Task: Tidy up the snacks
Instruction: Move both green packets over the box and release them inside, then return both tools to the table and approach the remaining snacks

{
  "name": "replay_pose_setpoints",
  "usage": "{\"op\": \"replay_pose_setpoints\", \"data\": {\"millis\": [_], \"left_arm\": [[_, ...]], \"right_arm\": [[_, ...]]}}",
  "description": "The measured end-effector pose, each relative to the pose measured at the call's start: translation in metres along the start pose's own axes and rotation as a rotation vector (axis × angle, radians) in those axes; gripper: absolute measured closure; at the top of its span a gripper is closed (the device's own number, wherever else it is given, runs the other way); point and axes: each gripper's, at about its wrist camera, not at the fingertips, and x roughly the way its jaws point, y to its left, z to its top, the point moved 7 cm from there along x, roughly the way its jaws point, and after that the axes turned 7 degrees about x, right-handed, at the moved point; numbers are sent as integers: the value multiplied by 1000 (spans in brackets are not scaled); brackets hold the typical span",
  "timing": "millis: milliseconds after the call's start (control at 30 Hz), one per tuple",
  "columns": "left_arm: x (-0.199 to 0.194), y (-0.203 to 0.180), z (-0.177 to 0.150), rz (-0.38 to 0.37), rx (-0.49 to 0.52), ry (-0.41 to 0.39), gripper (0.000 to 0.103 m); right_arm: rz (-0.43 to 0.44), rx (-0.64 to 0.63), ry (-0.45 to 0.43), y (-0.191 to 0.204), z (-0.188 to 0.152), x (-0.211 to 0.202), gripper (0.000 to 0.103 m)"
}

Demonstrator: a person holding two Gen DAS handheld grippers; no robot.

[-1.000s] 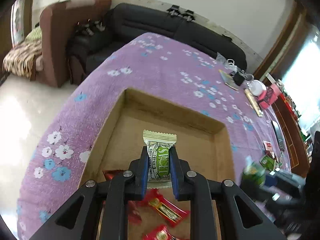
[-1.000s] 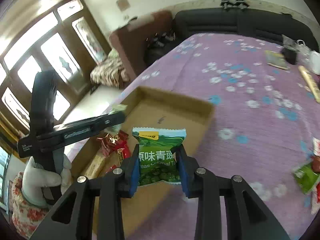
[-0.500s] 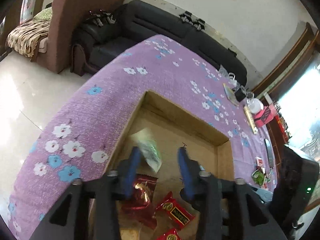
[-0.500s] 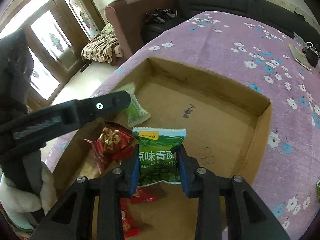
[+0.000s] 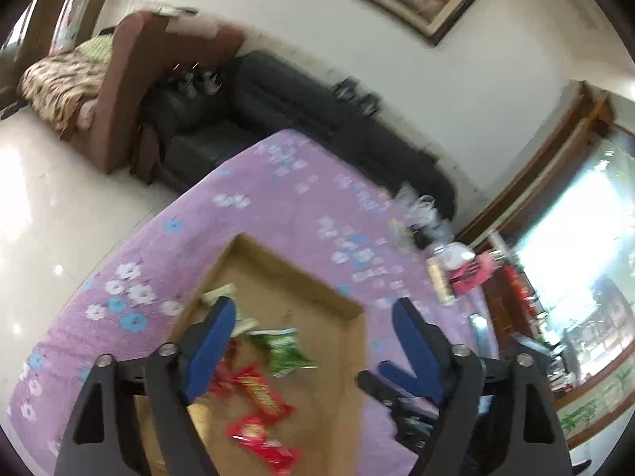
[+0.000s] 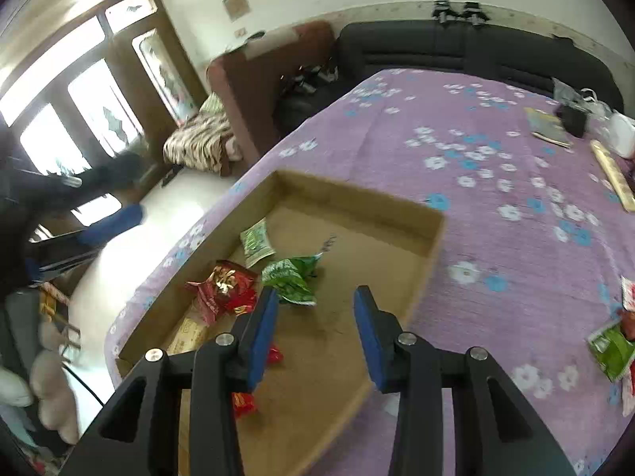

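Note:
A shallow cardboard box (image 6: 381, 202) sits on the purple flowered table. In it lie a green pea packet (image 6: 291, 277), a pale green packet (image 6: 257, 242) and several red packets (image 6: 226, 289). My right gripper (image 6: 315, 297) is open and empty above the box's near part. My left gripper (image 5: 313, 309) is open and empty, raised above the box (image 5: 278, 265); the green packet (image 5: 283, 351) and red packets (image 5: 262, 392) show below it. The left gripper also shows at the far left of the right wrist view (image 6: 115, 218).
More snack packets (image 6: 613, 349) lie on the cloth at the right edge. A book (image 6: 547, 127), a long box (image 6: 613, 182) and a white cup (image 6: 623, 135) stand at the table's far right. Sofas line the far side.
Both grippers opened and let go of their packets, which now lie in the box. Both grippers then pulled up and back, the left one swinging away to the left.

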Motion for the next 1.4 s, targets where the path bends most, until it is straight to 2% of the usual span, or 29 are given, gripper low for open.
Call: {"op": "replay_pose_setpoints", "data": {"millis": [67,100,200,233,433,567,700,800,900,1000,1133,1167,1267,1400], "left_arm": [[-18,-30,-3,-114,9,-83,5],[-22,-41,-7,-164,9,-101,4],[-19,-66,-27,-305,-25,-58,4],[-15,-72,-33,-319,-26,-31,4],[14,-107,-76,-312,38,78,4],[25,-121,-102,-182,156,112,4],[42,-139,-133,-137,261,169,4],[62,-153,-157,-146,305,237,4],[76,-163,-177,-159,320,293,4],[86,-167,-192,-153,333,334,4],[94,-167,-206,-134,345,371,4],[96,-166,-207,-130,345,376,4],[103,-162,-213,-109,344,395,4],[108,-157,-221,-102,340,416,4]], "right_arm": [[-2,17,-20,-9,2,-9,64],[-4,29,-30,-17,1,-16,64],[-17,65,-50,-43,-2,-32,64],[-23,76,-56,-50,-3,-35,64],[-94,187,-105,-128,-19,-74,64],[-163,296,-154,-194,-32,-111,64],[-240,404,-216,-258,-46,-152,64],[-279,470,-234,-298,-58,-172,64],[-268,477,-220,-309,-60,-170,64],[-238,440,-196,-300,-57,-158,64],[-110,427,-162,-276,-42,-129,64],[-101,422,-155,-271,-36,-121,64],[-142,376,-147,-261,-17,-99,64],[-158,350,-90,-252,-5,-65,75]]}}
